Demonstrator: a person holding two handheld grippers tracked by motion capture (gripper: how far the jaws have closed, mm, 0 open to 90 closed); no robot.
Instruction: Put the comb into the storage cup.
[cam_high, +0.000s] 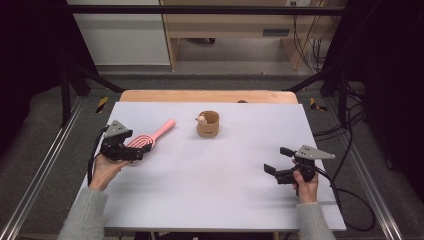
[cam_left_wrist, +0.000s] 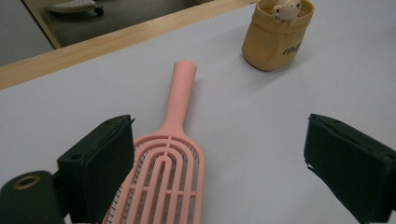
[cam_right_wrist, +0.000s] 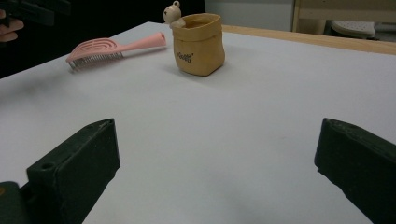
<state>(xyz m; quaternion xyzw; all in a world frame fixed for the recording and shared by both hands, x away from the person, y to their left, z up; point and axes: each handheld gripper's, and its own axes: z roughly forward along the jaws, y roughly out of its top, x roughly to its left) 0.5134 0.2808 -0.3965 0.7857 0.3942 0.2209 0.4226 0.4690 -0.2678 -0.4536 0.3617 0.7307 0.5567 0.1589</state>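
Note:
A pink vented hairbrush (cam_high: 159, 133) lies on the white table (cam_high: 215, 185) at the left, handle pointing to the far right. My left gripper (cam_high: 139, 150) is open at the brush's head. In the left gripper view the brush head (cam_left_wrist: 163, 182) lies between the jaws, close against the left-hand one, and the left gripper (cam_left_wrist: 222, 140) is spread wide. A tan fabric pouch (cam_high: 208, 125) with a small bear figure (cam_high: 201, 119) at its rim stands mid-table. My right gripper (cam_high: 278, 160) is open over bare table at the right, and its jaws hold nothing (cam_right_wrist: 217, 140).
A wooden strip (cam_high: 207, 96) runs along the table's far edge. From the right gripper view the pouch (cam_right_wrist: 198, 44) and brush (cam_right_wrist: 107, 49) sit well ahead, with a hand (cam_right_wrist: 9, 25) at the top left. Cables (cam_high: 350, 200) trail off the table's right side.

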